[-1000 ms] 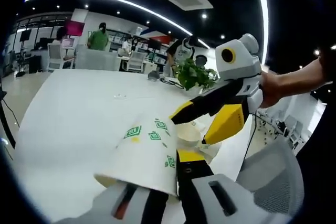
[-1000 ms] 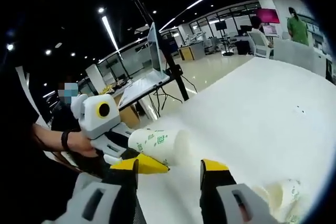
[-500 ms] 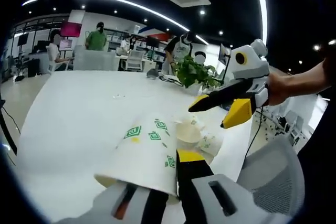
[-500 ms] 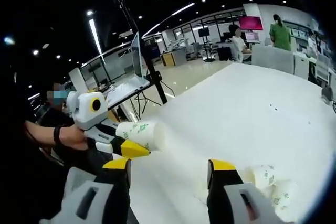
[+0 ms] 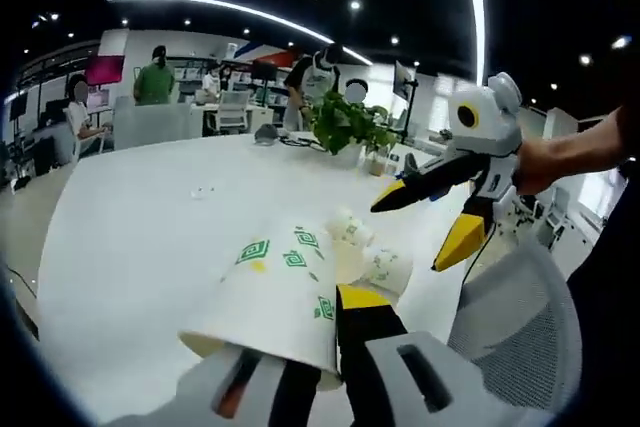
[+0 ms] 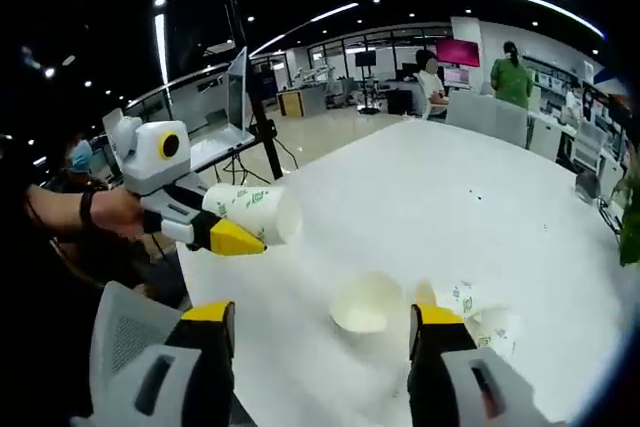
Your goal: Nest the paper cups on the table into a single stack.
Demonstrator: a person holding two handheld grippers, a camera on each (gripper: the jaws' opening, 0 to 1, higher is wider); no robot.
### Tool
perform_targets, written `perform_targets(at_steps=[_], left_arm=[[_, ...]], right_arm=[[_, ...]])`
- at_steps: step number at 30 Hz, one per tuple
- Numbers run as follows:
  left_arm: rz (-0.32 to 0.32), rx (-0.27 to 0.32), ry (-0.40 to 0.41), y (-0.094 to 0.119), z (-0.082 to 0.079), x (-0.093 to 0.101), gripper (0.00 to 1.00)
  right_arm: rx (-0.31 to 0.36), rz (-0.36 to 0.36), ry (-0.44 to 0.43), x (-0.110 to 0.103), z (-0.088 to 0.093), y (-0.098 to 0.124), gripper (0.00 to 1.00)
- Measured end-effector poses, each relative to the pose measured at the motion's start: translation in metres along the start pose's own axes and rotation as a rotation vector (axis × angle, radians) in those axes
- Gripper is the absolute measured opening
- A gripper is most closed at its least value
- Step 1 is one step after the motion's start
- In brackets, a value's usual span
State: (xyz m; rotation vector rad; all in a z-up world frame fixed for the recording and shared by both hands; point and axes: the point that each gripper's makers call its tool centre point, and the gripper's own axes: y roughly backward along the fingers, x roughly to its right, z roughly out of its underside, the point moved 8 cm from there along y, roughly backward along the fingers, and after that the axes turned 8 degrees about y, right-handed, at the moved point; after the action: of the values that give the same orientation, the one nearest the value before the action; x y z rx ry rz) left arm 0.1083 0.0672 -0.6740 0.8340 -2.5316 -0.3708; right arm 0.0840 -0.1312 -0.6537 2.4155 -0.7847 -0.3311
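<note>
My left gripper (image 5: pixel 305 342) is shut on a white paper cup with green marks (image 5: pixel 275 282), held on its side above the white table (image 5: pixel 140 227). The same cup (image 6: pixel 255 212) juts from the left gripper (image 6: pixel 235 229) at the left of the right gripper view. My right gripper (image 6: pixel 322 322) is open with nothing between its fingers; it hangs over the table's right side (image 5: pixel 415 234). On the table between the grippers lie three more cups: one showing its open mouth (image 6: pixel 365 304) and two on their sides (image 6: pixel 462 297) (image 6: pixel 497 329), seen also as cups (image 5: pixel 350 229) (image 5: pixel 390 269).
A potted green plant (image 5: pixel 345 125) stands at the table's far end. A grey mesh chair (image 5: pixel 520 337) is beside the near table edge, another chair back (image 6: pixel 125 347) below the left gripper. A laptop on a stand (image 6: pixel 235 97) and seated people (image 5: pixel 155 77) are beyond the table.
The right gripper has drawn back and away from the held cup, its jaws a little wider. Both views have shifted, bringing the loose cups on the table into view.
</note>
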Motion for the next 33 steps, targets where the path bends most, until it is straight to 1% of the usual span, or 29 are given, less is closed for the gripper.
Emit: perform_targets(at_steps=[1,2,3,4,5,8,9,12,13,15,17,20,22,25,33], left_arm=[[0.008,-0.021,-0.011,-0.005,-0.001,0.005,0.01],[0.010,-0.038,-0.022,-0.008,-0.001,0.007,0.01],[0.010,-0.069,-0.045,-0.014,-0.001,0.007,0.01],[0.009,-0.084,-0.051,-0.018,-0.001,0.009,0.01],[0.008,-0.093,-0.050,-0.024,-0.001,0.011,0.01],[0.027,-0.091,-0.039,-0.032,-0.002,0.016,0.02],[0.032,-0.090,-0.040,-0.035,-0.003,0.022,0.02],[0.033,-0.106,-0.071,-0.042,-0.006,0.029,0.02],[0.021,-0.131,-0.110,-0.046,-0.006,0.029,0.02],[0.016,-0.138,-0.121,-0.052,-0.008,0.030,0.02],[0.015,-0.155,-0.137,-0.058,-0.009,0.032,0.02],[-0.009,-0.218,-0.184,-0.062,-0.006,0.031,0.02],[-0.011,-0.225,-0.192,-0.064,-0.006,0.032,0.02],[-0.011,-0.233,-0.177,-0.067,-0.008,0.030,0.02],[-0.024,-0.248,-0.169,-0.070,-0.009,0.030,0.02]], right_arm=[[0.001,0.009,-0.011,0.001,0.004,0.004,0.72],[0.001,0.016,-0.017,0.003,0.006,0.006,0.72],[0.003,0.027,-0.025,0.005,0.010,0.009,0.72],[0.003,0.031,-0.029,0.006,0.013,0.011,0.73],[-0.002,0.036,-0.033,0.007,0.017,0.012,0.73],[-0.013,0.057,-0.039,0.010,0.025,0.017,0.74],[-0.011,0.061,-0.043,0.010,0.026,0.018,0.74],[-0.005,0.069,-0.063,0.008,0.031,0.023,0.74],[-0.010,0.070,-0.065,0.008,0.033,0.023,0.74],[-0.026,0.072,-0.071,0.008,0.039,0.024,0.75],[-0.028,0.072,-0.080,0.007,0.041,0.025,0.75],[-0.023,0.072,-0.090,0.008,0.043,0.026,0.75],[-0.024,0.071,-0.091,0.008,0.042,0.025,0.75],[-0.022,0.068,-0.092,0.008,0.042,0.024,0.75],[-0.027,0.061,-0.090,0.005,0.043,0.023,0.74]])
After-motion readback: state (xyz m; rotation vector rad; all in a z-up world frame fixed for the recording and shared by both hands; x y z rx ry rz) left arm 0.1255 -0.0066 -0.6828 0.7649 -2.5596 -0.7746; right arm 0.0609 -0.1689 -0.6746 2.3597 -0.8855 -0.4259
